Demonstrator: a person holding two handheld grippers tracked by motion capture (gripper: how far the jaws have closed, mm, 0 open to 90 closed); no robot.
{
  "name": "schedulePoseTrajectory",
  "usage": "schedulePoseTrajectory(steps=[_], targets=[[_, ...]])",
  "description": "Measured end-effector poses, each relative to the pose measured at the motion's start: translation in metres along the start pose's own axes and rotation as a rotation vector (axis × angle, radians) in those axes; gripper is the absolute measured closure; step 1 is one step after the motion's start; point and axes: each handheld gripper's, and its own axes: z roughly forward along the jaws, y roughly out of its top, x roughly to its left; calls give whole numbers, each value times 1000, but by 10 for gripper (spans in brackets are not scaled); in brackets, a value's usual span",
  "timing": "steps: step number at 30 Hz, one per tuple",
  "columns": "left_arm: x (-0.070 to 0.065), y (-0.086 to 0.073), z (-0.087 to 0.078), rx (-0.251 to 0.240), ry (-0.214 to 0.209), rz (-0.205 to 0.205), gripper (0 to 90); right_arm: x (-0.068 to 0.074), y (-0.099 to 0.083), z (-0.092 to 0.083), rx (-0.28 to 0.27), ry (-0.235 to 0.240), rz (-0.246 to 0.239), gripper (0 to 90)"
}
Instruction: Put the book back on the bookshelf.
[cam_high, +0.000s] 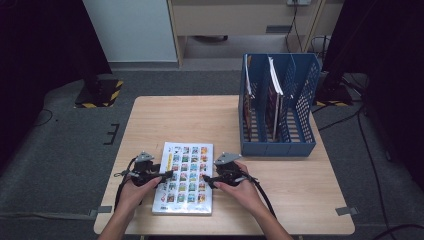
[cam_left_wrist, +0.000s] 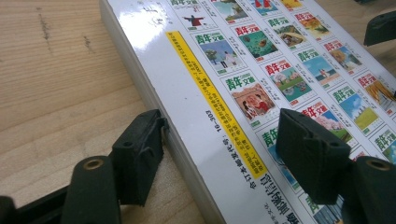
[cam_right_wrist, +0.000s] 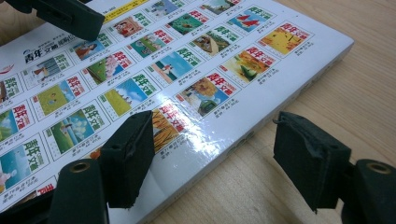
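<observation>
Pale wood table (cam_high: 300, 200) carried the book (cam_high: 185, 177) flat before you, long axis running away from you. Your left gripper (cam_high: 167, 175) straddled its left edge, your right gripper (cam_high: 206, 180) its right edge, both part-open, neither pressing it. Blue file rack (cam_high: 278, 107) stood behind, to the right.

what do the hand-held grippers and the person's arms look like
Both hand-held grippers, left and right, are black, each topped by a grey three-cornered plate and trailing a black cable. Their jaws end in blocky black rubber pads with brass-coloured eyelets behind. The forearms are bare, no sleeves visible.
</observation>
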Motion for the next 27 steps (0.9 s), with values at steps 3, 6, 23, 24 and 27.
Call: schedulePoseTrajectory(steps=[3, 6, 23, 24, 27], targets=[[-1, 1, -1, -3, 11, 0, 353, -1, 0, 0, 0, 0, -2, 294], [-2, 2, -5, -23, 17, -13, 393, -1, -2, 1, -12, 13, 9, 316], [-10, 7, -10, -63, -116, -17, 486, 1, -8, 2, -36, 53, 50, 317], [-12, 9, -7, -49, -101, 6, 485, 2, -8, 3, -41, 54, 53, 316], [-13, 12, -9, -55, -108, 9, 490, 2, -8, 3, -41, 56, 53, 315]])
